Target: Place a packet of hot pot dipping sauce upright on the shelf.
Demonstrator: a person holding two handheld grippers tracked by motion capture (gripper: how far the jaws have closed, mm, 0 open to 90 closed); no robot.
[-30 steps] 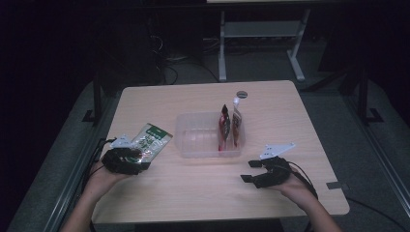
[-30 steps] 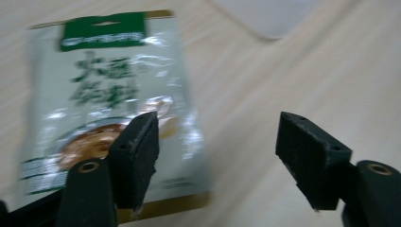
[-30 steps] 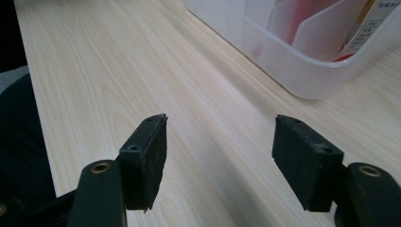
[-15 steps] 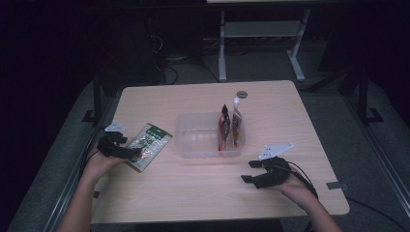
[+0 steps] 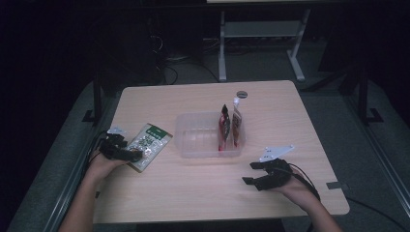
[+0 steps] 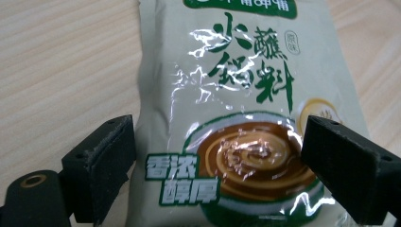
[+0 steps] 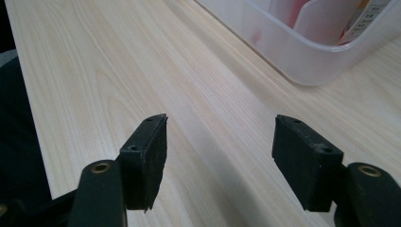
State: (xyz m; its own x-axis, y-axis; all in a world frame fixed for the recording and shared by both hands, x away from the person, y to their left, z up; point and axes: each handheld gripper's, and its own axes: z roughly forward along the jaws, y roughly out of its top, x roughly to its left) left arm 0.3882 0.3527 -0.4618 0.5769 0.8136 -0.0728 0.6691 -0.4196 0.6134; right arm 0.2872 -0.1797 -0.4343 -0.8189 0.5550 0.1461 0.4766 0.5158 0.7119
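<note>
A green and cream sauce packet [image 5: 150,143] [image 6: 241,118] lies flat on the wooden table at the left. My left gripper [image 5: 137,155] [image 6: 220,175] is open at the packet's near end, one jaw on each side of it. A clear plastic bin [image 5: 198,137] [image 7: 302,52] sits mid-table with two red packets [image 5: 229,126] standing upright at its right end. My right gripper [image 5: 251,173] [image 7: 220,161] rests open near the front right of the table, with nothing between its fingers.
A small dark round object [image 5: 241,94] lies at the table's far edge behind the bin. A grey tape strip [image 5: 336,185] marks the table's right edge. Beyond the table stands a white frame [image 5: 261,29] on dark floor.
My left gripper drew back to the left and toward me, from over the green packet to its near end. The right gripper stayed put.
</note>
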